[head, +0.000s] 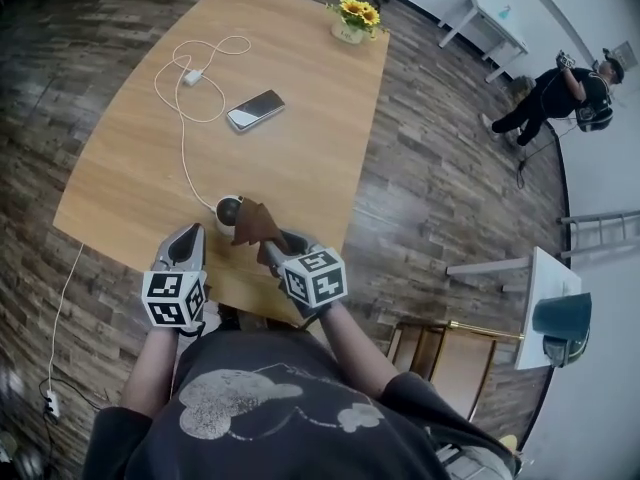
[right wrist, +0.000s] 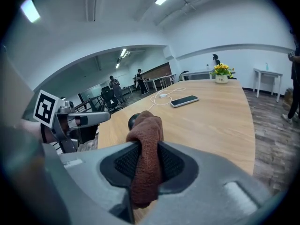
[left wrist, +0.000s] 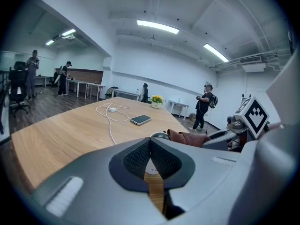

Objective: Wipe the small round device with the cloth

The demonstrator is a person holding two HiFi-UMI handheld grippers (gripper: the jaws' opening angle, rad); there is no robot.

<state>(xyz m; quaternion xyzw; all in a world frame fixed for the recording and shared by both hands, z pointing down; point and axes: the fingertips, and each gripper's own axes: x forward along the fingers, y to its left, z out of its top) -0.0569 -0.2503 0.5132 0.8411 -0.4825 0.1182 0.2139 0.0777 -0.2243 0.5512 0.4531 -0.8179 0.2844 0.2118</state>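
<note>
The small round dark device [head: 228, 209] sits near the front edge of the wooden table [head: 300, 158], with a white cable running into it. My right gripper [head: 272, 250] is shut on a brown cloth [head: 255, 225], which hangs just right of the device and touches it. In the right gripper view the cloth [right wrist: 146, 158] is pinched between the pads, with the device [right wrist: 134, 121] just behind it. My left gripper [head: 186, 245] hovers at the table edge left of the device, its jaws shut with nothing held. From the left gripper view the device [left wrist: 160, 136] lies just ahead, with the cloth [left wrist: 190, 138] to its right.
A phone [head: 255, 110] and a white charger with looped cable [head: 190, 78] lie mid-table. A pot of yellow flowers [head: 355, 20] stands at the far end. A wooden chair [head: 450, 353] and a white side table [head: 550, 288] stand to my right. A person [head: 560, 93] stands far right.
</note>
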